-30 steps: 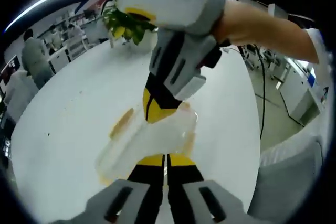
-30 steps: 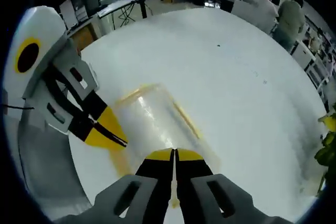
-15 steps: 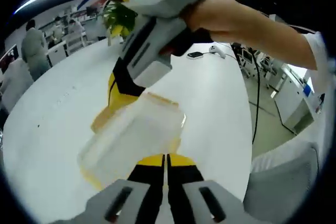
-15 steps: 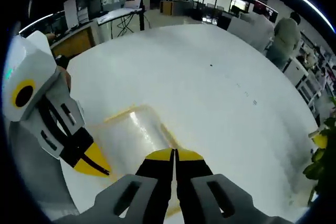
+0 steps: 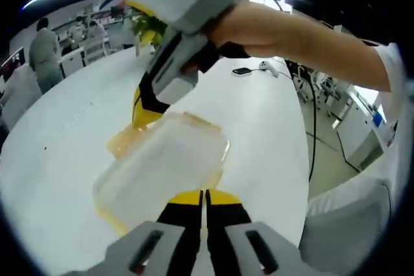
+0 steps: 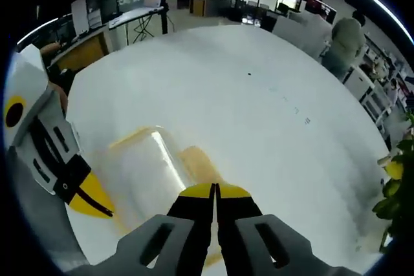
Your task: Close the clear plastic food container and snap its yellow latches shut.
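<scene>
The clear plastic container (image 5: 162,169) lies on the white round table (image 5: 259,127) with its lid on. A yellow latch (image 5: 123,140) shows at its far end, another along the near right edge (image 5: 217,176). My left gripper (image 5: 204,193) is shut, its tips at the container's near rim. My right gripper (image 5: 143,117) comes down from above, shut, touching the far end by the latch. In the right gripper view my right gripper (image 6: 215,189) is shut over a yellow latch (image 6: 199,163) of the container (image 6: 139,172), and the left gripper (image 6: 90,201) sits at the opposite end.
A potted plant (image 5: 152,27) stands at the table's far side, also the plant (image 6: 396,189) at the right. A dark phone (image 5: 242,70) and a white mouse (image 5: 266,64) lie near the table edge. People sit at desks beyond (image 5: 45,46). A grey chair (image 5: 352,224) stands close by.
The right gripper has slid along the container's far end toward its left corner. In the right gripper view the left gripper has dropped lower left. Both stay shut.
</scene>
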{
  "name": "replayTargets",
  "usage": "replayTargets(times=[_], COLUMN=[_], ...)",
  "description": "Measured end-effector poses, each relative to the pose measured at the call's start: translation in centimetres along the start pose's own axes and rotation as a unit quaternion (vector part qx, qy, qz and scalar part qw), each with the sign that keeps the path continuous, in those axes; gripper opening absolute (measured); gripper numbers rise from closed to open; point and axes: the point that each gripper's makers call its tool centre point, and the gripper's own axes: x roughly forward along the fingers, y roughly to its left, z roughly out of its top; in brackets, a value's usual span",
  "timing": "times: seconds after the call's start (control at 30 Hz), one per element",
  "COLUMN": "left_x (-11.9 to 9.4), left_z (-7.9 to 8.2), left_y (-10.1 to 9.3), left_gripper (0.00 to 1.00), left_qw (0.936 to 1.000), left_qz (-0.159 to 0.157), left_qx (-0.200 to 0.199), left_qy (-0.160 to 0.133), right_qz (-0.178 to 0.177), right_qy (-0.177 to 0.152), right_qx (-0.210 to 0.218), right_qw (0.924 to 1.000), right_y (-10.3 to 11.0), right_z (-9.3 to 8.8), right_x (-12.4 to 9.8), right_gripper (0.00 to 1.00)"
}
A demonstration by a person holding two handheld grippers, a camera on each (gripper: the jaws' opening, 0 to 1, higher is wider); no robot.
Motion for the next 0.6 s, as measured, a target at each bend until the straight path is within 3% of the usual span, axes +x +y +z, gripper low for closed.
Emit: replayTargets(times=[0.17, 0.33, 0.5, 0.57, 0.6], left_x=[-0.06, -0.06, -0.07, -0.09, -0.07], left_z=[0.01, 0.01, -0.03, 0.01, 0.11], left_y=[-0.23, -0.22, -0.22, -0.26, -0.31], left_gripper=[0.0, 0.0, 0.0, 0.0, 0.0], left_qw=[0.9998, 0.9997, 0.9998, 0.9995, 0.998], left_qz=[0.004, 0.005, 0.006, 0.005, 0.002], left_qx=[0.02, 0.022, 0.018, 0.031, 0.062], left_qy=[-0.005, -0.005, -0.009, -0.008, -0.007], right_qz=[-0.004, -0.014, -0.007, 0.001, 0.01], right_qy=[-0.001, 0.004, -0.006, -0.016, -0.018], right_qx=[-0.005, -0.024, -0.015, -0.018, -0.025], right_qw=[1.0, 0.9996, 0.9998, 0.9997, 0.9995], right_y=[0.05, -0.02, 0.19, 0.42, 0.67], right_z=[0.02, -0.07, 0.24, 0.69, 0.91], right_x=[0.17, 0.27, 0.24, -0.04, -0.17], right_gripper=[0.0, 0.0, 0.0, 0.0, 0.0])
